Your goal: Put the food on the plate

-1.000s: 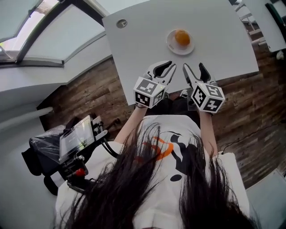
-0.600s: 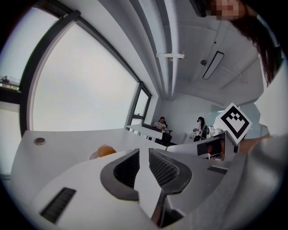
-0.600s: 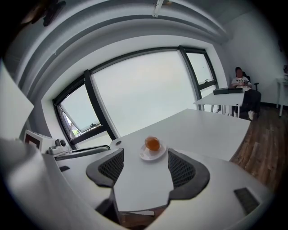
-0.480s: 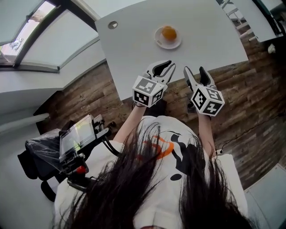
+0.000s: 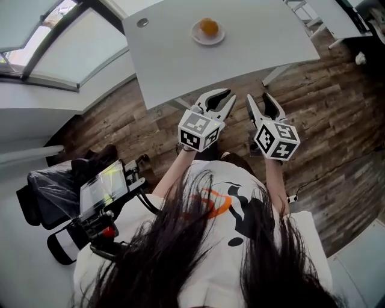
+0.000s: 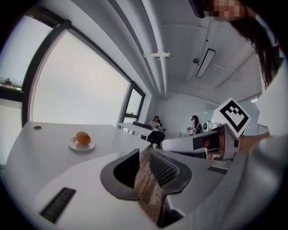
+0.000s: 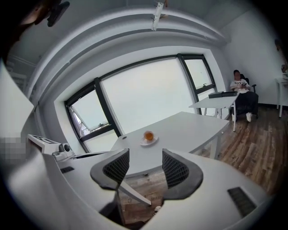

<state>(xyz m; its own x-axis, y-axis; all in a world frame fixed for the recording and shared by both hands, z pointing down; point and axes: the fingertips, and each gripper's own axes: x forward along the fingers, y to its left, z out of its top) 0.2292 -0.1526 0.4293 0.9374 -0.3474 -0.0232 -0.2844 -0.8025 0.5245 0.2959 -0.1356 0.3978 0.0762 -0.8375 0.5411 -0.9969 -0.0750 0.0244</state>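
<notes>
An orange round food (image 5: 209, 26) sits on a small white plate (image 5: 208, 38) at the far side of the white table (image 5: 252, 36). The left gripper view shows the food (image 6: 82, 137) on the plate (image 6: 81, 146) far off, and the right gripper view shows the food (image 7: 148, 135) and plate (image 7: 148, 142) beyond the jaws. My left gripper (image 5: 221, 97) and right gripper (image 5: 259, 100) are held side by side over the wooden floor, short of the table's near edge. The left gripper (image 6: 143, 155) is open by a narrow gap, the right gripper (image 7: 145, 157) is wider open, and both are empty.
A round grommet (image 5: 142, 22) is set in the table's left corner. A table leg (image 5: 274, 73) stands below the near edge. A stand with a tablet (image 5: 102, 186) and dark bags is at my left. More tables and chairs (image 5: 313, 12) stand at the upper right, and seated people (image 6: 155, 122) are far back.
The table and plate have slid up and away in the head view. Both grippers, earlier at the table's near edge, now hang over the floor. Their jaws stay open.
</notes>
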